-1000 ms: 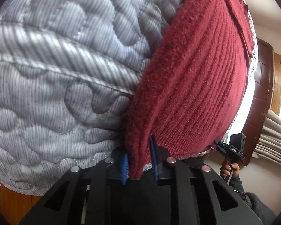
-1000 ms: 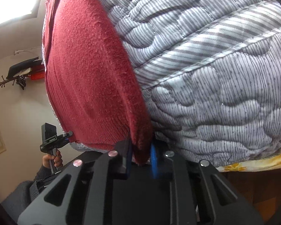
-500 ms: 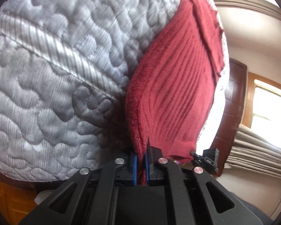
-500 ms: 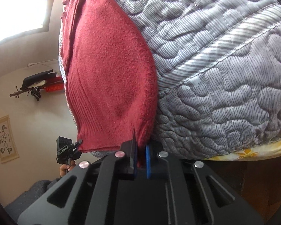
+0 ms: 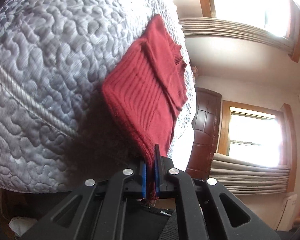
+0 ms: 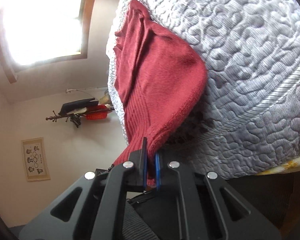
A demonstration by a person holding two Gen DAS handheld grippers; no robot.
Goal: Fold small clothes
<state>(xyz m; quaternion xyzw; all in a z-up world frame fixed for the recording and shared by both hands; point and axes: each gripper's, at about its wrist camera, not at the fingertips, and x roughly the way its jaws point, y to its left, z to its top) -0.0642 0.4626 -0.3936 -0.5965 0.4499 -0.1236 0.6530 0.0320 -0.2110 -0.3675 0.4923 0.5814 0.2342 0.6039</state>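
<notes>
Since a second ago you have drawn both grippers back and up from the bed, so the red knit sweater (image 5: pixel 148 92) now shows smaller and its near end has come off the quilted grey mattress (image 5: pixel 42 64), throwing a dark shadow on the quilting beneath it. Before, the hem lay flat along the mattress edge; now it is stretched between your two grips while the far part, with a sleeve folded across it, lies on the mattress top.

Your left gripper (image 5: pixel 150 172) has its blue-padded jaws pressed together on one lower corner of the sweater, a thick bunch of ribbed knit pinched between them. Your right gripper (image 6: pixel 151 170) is likewise clamped on the other corner, the fabric gathered into a narrow neck just above the pads.

Beyond the mattress, the left wrist view shows a dark wooden door (image 5: pixel 206 130) and two bright windows with pale curtains (image 5: pixel 248 172) bunched below the lower one. The right wrist view shows a framed picture (image 6: pixel 35 159) on the wall and a wall rack (image 6: pixel 80 112) holding dark and red items.
</notes>
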